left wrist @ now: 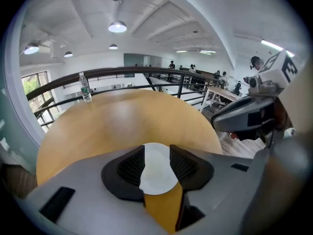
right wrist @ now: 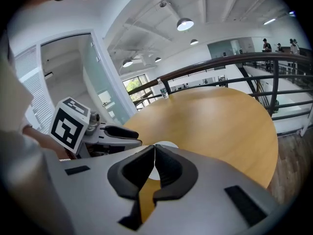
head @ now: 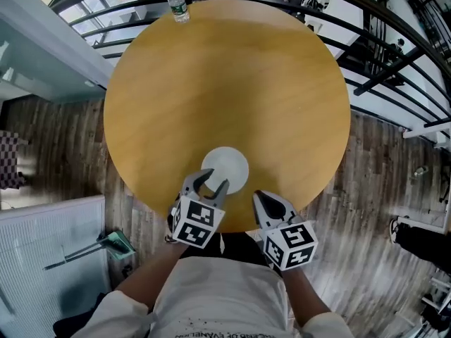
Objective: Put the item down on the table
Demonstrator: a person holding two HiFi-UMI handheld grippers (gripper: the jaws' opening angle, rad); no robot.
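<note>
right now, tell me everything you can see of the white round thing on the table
The white disc is plain, flat and round, with a matte surface and no print in view; whether it is paper or plastic I cannot tell. It lies flat on the round wooden table, close to the edge nearest the person. The open left claw hangs over its near rim without gripping it. Only the tabletop appears to touch it.

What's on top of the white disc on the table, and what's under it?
Nothing lies on the white disc; its top is bare. It rests flat on the wooden table. What is beneath it is covered and cannot be seen.
</note>
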